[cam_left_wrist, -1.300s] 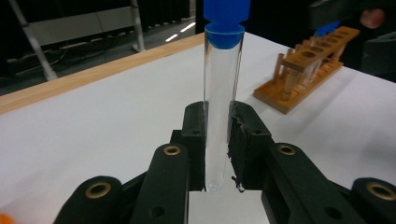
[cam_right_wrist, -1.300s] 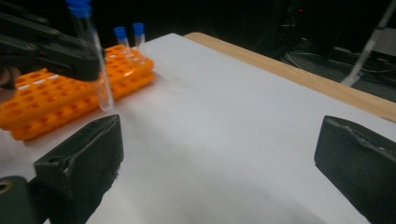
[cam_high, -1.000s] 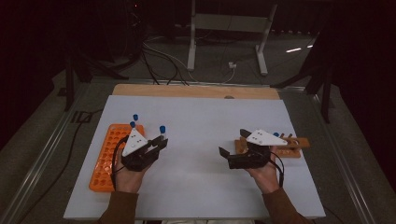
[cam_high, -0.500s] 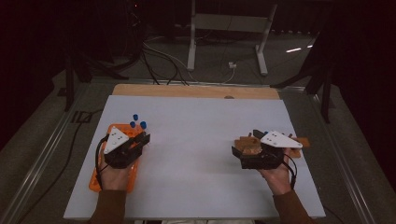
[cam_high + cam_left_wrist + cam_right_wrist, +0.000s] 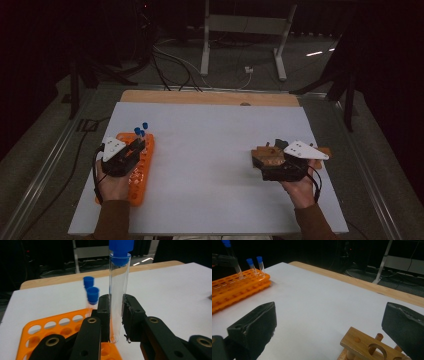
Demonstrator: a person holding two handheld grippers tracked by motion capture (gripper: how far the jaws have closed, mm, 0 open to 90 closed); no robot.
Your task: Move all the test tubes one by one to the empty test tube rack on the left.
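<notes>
The left gripper (image 5: 116,322) is clamped on a clear glass tube with a blue cap (image 5: 118,295), right above the orange plastic rack (image 5: 50,326). Keep it straight and lower it slowly into a hole. The right gripper (image 5: 329,327) has its jaws wide apart, far from the rack.

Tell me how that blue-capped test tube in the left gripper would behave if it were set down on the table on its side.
The test tube looks round and smooth, so it would probably roll on the flat white table. Its clear thin wall suggests it is light, perhaps fragile if glass. The left gripper clamps it upright between the fingers above the orange rack; the slick wall might slip.
</notes>
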